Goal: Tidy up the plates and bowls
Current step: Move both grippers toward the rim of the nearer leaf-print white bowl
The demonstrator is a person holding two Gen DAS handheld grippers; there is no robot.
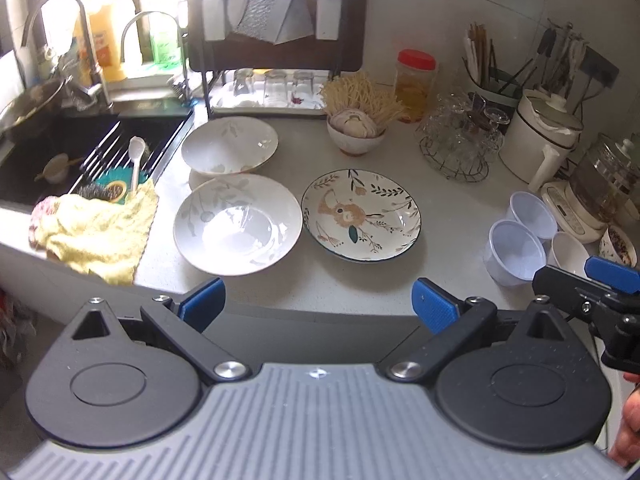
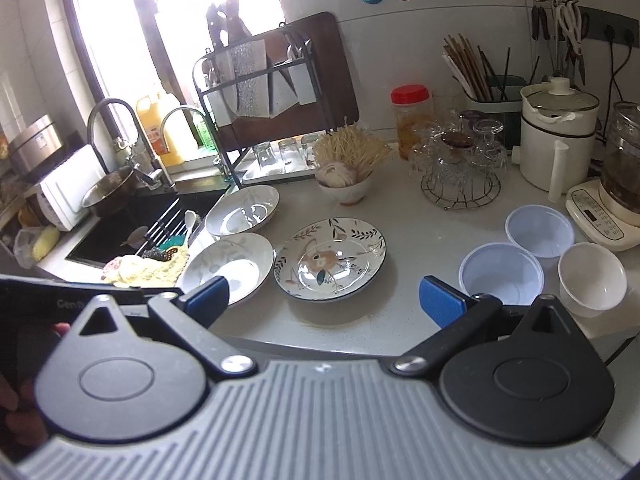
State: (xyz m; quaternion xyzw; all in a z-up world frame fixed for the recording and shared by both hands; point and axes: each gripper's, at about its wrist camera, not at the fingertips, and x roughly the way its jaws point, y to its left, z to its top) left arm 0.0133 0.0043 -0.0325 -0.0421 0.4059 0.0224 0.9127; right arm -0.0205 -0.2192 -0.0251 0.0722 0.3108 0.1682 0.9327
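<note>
I see both tongs held off the near edge of the surface [image 1: 360,136], above the floor and touching nothing. My left tongs [image 1: 320,304] are released, blue pads spread wide and empty. My right tongs [image 2: 324,300] are likewise released and empty; in the left view their tip shows at the right edge.

At the left end lies the sink [image 1: 80,148], with a yellow cloth [image 1: 100,228] draped over its near right corner and a white spoon [image 1: 136,160] on the rack behind it.

Just right of the sink, two white bowls with a grey leaf pattern sit one behind the other: the far bowl [image 1: 230,145] and the near bowl [image 1: 238,224], rims close or touching; I cannot tell which. Just beside the near bowl, towards the middle of the surface, lies the flowered plate [image 1: 362,214], flat and upright.

Behind the plate stands a small bowl of garlic [image 1: 356,132], and behind that a red-lidded jar [image 1: 415,84].

Towards the right end, well apart from the plate, two clear plastic bowls [image 2: 500,274] [image 2: 539,230] sit side by side, with a small white bowl [image 2: 592,276] just right of them, near the front edge. A white pot [image 2: 558,136] stands at the back right.
</note>
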